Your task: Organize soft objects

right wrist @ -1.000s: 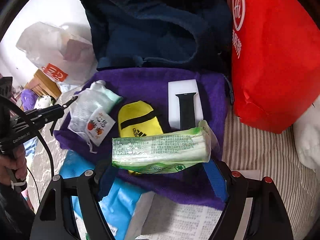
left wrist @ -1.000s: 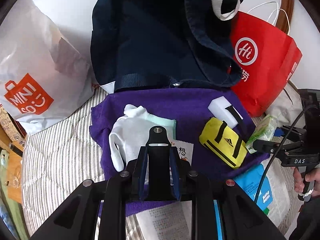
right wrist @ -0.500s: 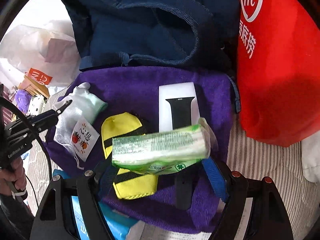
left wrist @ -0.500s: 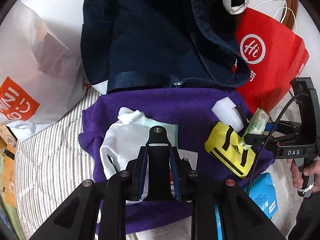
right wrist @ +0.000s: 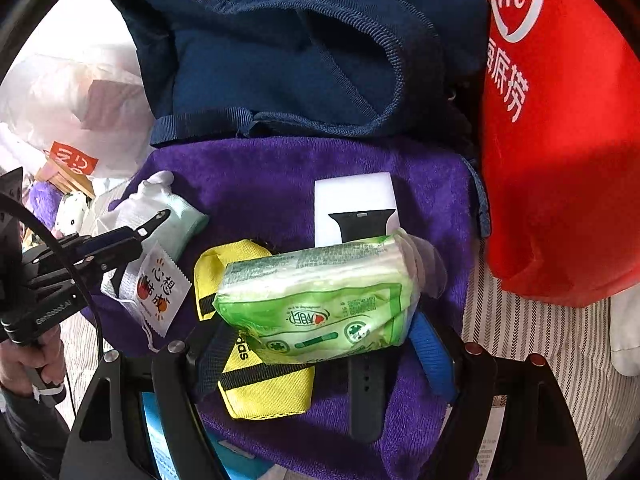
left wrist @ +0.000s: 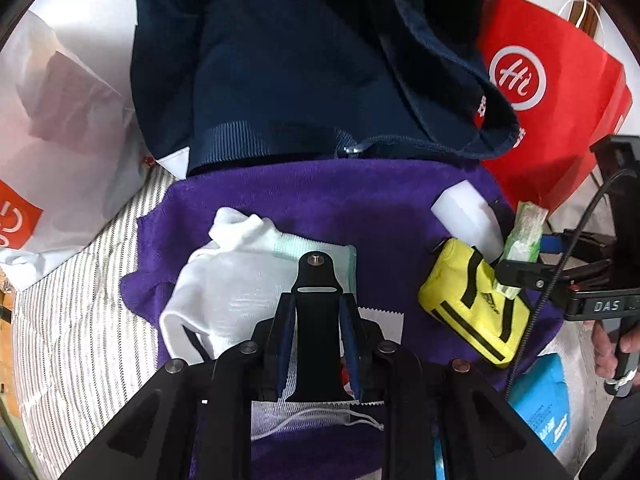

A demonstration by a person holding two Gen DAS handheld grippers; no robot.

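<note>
My right gripper [right wrist: 320,316] is shut on a green tissue pack [right wrist: 320,292], held above the purple towel [right wrist: 260,176]; the pack also shows in the left wrist view [left wrist: 524,236]. My left gripper [left wrist: 316,320] is shut on a black watch strap [left wrist: 316,332] over a white mesh pouch with socks [left wrist: 232,280]. A yellow Adidas pouch [right wrist: 260,392] and a white box with a black strap [right wrist: 354,200] lie on the towel. A dark blue backpack [left wrist: 300,72] stands behind the towel.
A red paper bag [right wrist: 560,140] stands at the right, a white Miniso bag [left wrist: 52,140] at the left. A blue packet [left wrist: 544,404] and printed paper lie near the towel's front edge on the striped bedding [left wrist: 80,340].
Both grippers have moved forward toward the backpack. The tissue pack has travelled with the right gripper over the yellow pouch and tilted up; the strap stays in the left gripper.
</note>
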